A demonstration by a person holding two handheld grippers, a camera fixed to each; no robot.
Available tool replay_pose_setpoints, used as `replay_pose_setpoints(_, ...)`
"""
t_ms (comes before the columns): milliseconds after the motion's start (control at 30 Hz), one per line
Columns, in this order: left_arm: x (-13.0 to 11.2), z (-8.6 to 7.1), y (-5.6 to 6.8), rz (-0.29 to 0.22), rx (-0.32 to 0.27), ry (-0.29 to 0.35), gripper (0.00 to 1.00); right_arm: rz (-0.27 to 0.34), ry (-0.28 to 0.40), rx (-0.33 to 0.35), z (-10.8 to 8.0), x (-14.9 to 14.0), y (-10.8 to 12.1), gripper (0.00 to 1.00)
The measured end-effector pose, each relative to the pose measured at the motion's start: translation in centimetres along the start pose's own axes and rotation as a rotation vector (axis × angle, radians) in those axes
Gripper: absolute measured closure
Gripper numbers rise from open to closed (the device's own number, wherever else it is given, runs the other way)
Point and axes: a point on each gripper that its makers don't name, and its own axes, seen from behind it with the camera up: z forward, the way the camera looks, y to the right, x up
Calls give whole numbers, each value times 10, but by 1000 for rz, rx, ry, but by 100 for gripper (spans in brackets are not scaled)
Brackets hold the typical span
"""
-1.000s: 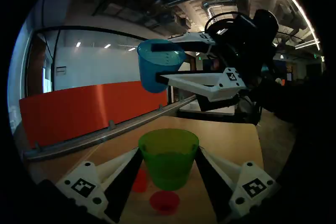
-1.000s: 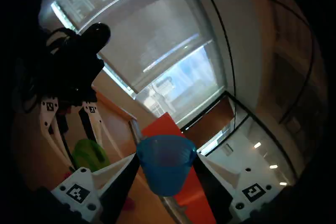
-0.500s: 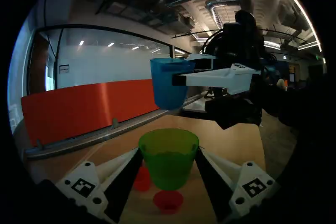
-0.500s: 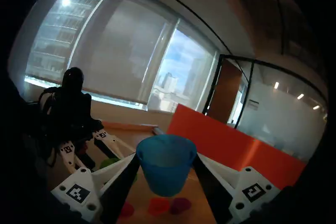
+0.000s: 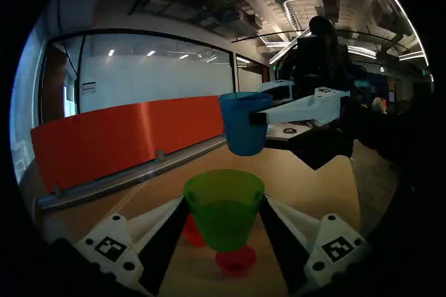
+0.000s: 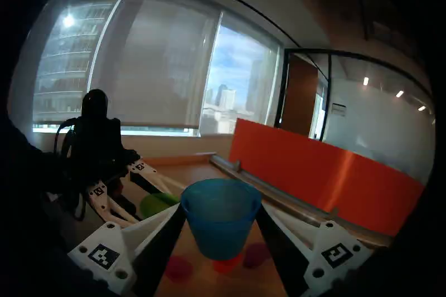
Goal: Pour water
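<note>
Blue cup (image 6: 221,218) tipped back upright and lower, clamped in right hand-held gripper (image 6: 221,225), left hand-held gripper (image 5: 223,214) clamping green cup (image 5: 224,202)

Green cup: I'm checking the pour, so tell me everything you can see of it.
The green cup is translucent plastic, tapered, rim wider than base, open-topped and upright. The left gripper clamps it between both fingers, above a wooden table. Its lower part looks darker, possibly water. The blue cup hangs apart, beyond it.
</note>
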Motion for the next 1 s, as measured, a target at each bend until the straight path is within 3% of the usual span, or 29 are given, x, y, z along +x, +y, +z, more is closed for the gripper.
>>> replay_pose_setpoints(567,-59,3,-29,-2,40,-156,15,67,-153,-4,-4,-89,16,10)
replay_pose_setpoints(1000,-114,11,-47,-5,58,-290,15,104,-263,16,5,-157,23,10)
